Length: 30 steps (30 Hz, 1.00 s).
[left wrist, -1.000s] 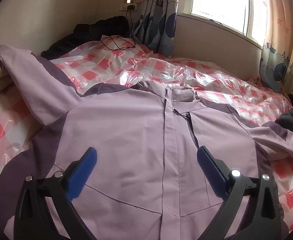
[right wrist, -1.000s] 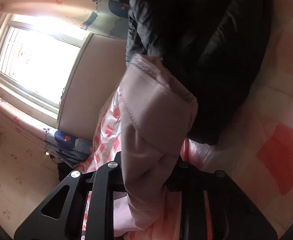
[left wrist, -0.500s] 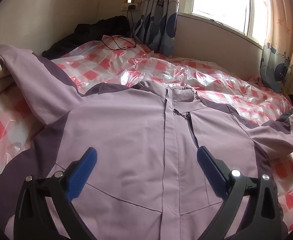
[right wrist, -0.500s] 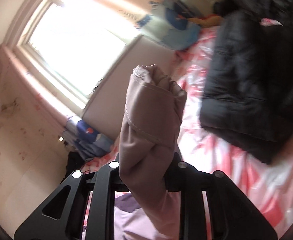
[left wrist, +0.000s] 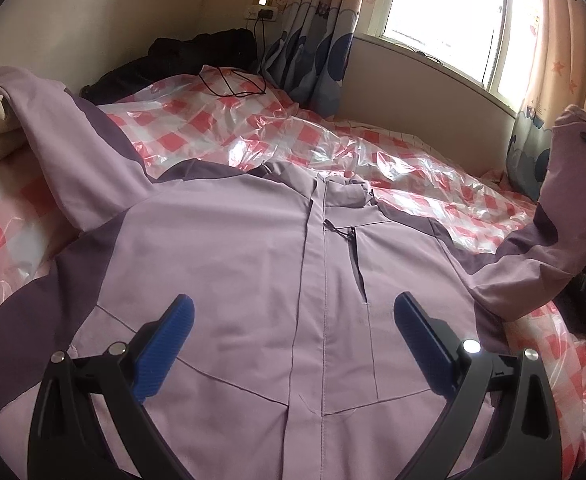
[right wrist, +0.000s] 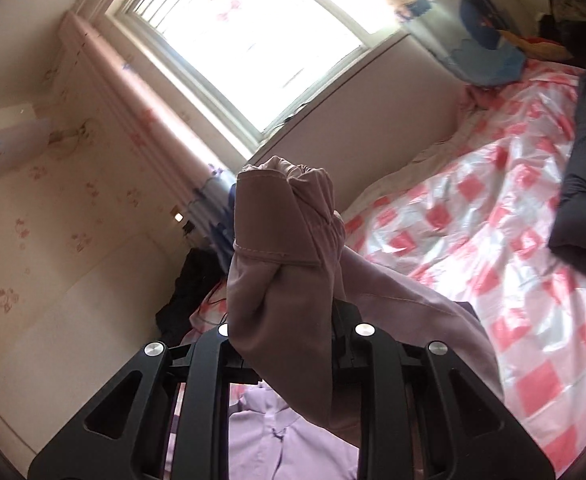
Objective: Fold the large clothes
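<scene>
Overhead, right tongs point(right wrist: 287, 324) pinch the jacket sleeve point(right wrist: 285, 264) — left tongs point(left wrist: 293, 344) gape.

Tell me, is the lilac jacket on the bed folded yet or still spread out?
Still spread: the jacket lies flat, front up, on the bed, one sleeve lifted in the right gripper.

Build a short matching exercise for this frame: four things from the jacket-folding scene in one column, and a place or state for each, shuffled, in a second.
Column 1:
1. left gripper
2. right gripper
3. black cable
4. jacket zipper pull

Column 2:
A. lying on the checkered bed cover near the far wall
B. open, empty, above the jacket front
C. on the chest, beside the centre placket
D. shut on the lilac sleeve cuff, held up off the bed

Pairs: 1-B, 2-D, 3-A, 4-C
</scene>
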Tool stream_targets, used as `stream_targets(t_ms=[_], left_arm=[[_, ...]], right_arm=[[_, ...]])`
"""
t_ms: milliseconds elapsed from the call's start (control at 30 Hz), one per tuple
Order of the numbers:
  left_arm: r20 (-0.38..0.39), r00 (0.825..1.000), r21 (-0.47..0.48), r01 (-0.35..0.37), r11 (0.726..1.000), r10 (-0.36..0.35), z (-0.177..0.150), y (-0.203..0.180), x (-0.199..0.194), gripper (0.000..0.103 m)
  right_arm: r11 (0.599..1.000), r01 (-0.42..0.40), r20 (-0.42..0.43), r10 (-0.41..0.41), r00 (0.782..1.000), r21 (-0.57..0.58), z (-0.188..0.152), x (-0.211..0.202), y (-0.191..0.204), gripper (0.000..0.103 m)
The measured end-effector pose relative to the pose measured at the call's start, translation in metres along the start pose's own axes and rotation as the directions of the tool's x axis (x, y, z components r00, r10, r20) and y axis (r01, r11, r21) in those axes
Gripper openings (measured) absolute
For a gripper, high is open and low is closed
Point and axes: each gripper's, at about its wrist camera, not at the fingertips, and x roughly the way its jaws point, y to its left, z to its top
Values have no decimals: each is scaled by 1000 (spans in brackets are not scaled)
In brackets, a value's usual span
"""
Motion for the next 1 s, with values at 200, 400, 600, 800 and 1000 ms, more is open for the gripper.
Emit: stream_targets(t_ms=[200, 400, 600, 800, 1000], left_arm=[[-31, 1000, -101, -8, 995, 5, 7, 21, 3, 96], [-23, 1000, -187, -24, 982, 20, 15, 44, -2, 96], [-40, 998, -251, -50, 967, 41, 20, 62, 1, 96], [-62, 995, -225, -89, 970, 77, 22, 64, 5, 96], [-81, 991, -228, -123, 966, 107, 25, 71, 8, 96]], right_arm=[[995, -56, -44, 53, 998, -79, -12, 53, 89, 21], [985, -126, -102, 113, 988, -122, -40, 97, 158, 21], [972, -184, -165, 159, 973, -146, -78, 130, 204, 21], [964, -225, -242, 187, 952, -141, -122, 161, 218, 21], [954, -264, -335, 205, 920, -141, -176, 192, 235, 22]])
